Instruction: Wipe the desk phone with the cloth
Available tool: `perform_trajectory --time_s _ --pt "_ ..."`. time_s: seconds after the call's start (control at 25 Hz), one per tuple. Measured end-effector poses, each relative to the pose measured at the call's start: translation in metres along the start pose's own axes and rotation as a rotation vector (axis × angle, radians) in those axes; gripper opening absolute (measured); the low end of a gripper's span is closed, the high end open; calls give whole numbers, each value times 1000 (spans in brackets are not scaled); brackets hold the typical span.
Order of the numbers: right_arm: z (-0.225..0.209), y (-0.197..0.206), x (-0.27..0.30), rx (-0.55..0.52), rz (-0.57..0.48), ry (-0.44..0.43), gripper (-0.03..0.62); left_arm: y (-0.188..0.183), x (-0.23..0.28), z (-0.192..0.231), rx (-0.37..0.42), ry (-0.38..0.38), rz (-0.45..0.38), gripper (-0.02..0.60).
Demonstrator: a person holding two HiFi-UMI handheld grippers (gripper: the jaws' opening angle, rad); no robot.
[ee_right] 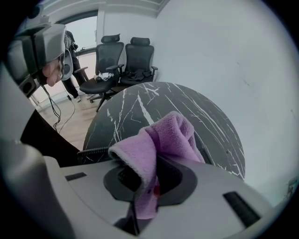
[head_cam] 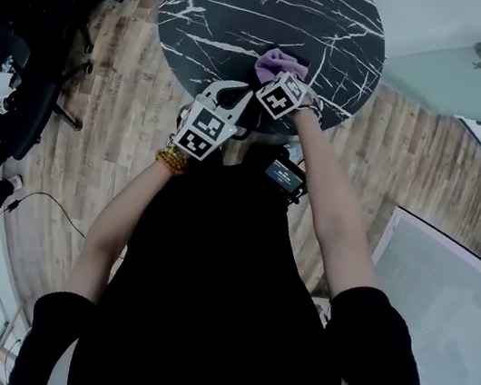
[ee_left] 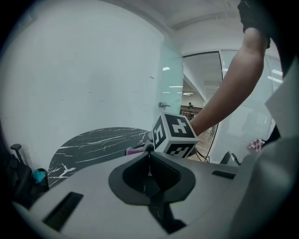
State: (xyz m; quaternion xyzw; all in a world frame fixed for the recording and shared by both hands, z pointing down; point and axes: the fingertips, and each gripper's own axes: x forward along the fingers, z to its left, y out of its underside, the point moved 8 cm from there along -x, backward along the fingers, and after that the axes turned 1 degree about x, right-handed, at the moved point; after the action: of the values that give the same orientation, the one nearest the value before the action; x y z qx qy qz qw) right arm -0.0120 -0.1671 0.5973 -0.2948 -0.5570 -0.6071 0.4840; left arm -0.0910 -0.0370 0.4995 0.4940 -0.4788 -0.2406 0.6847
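A purple cloth (ee_right: 168,135) is bunched up between the jaws of my right gripper (ee_right: 150,175), which is shut on it. In the head view that cloth (head_cam: 277,63) and the right gripper (head_cam: 279,76) hang over the near edge of the round black marble table (head_cam: 255,5). The desk phone is almost wholly hidden under the grippers; only its black coiled cord (ee_right: 96,151) shows. My left gripper (head_cam: 233,92) sits just left of the right one, jaws closed together with nothing in them (ee_left: 149,156). From it I see the right gripper's marker cube (ee_left: 174,135).
Black office chairs (ee_right: 126,60) stand beyond the table's far side, and more chairs (head_cam: 33,12) are at the left on the wooden floor. A cable (head_cam: 46,199) trails on the floor. A white wall and glass partition (ee_left: 170,79) lie behind the table.
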Motion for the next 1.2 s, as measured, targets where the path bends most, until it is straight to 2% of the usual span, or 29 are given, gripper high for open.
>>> perform_trajectory --time_s 0.48,1.2 --pt "17 4 2 -30 23 1 58 4 -1 2 6 -1 8 18" --pt "50 14 7 -4 10 -48 57 9 1 2 9 13 31 18"
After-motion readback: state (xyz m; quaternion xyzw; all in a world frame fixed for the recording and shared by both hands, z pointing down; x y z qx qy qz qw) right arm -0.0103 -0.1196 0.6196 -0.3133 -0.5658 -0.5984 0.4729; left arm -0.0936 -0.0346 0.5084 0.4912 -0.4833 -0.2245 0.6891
